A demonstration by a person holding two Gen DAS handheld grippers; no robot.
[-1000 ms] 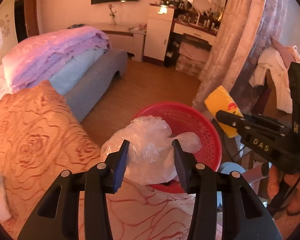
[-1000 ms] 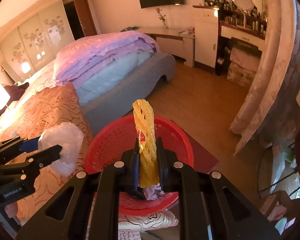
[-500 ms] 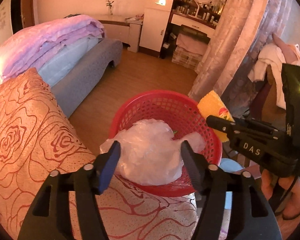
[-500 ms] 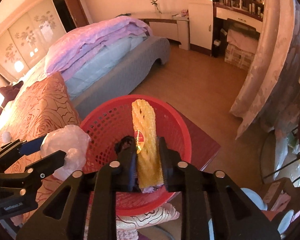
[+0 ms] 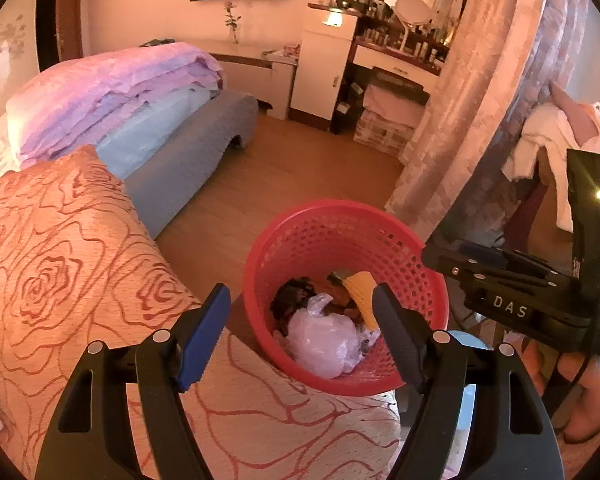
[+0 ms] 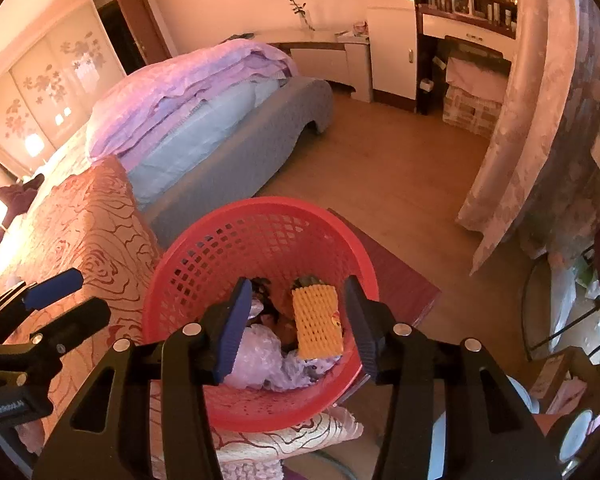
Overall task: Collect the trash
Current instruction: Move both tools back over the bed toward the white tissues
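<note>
The only clear lettering is "DAS", in pale capitals on the black body of the right gripper [image 5: 512, 276], seen from the left wrist view at the right edge of the picture, beside the red basket [image 5: 404, 236].

In the right wrist view, the left gripper [image 6: 40, 304] carries a small white label low on its black body, at the left edge of the picture; the print is too small and blurred to read.

The yellow foam net [image 6: 316, 326] in the basket bears a small round red sticker at its right edge; what it says cannot be made out.
</note>
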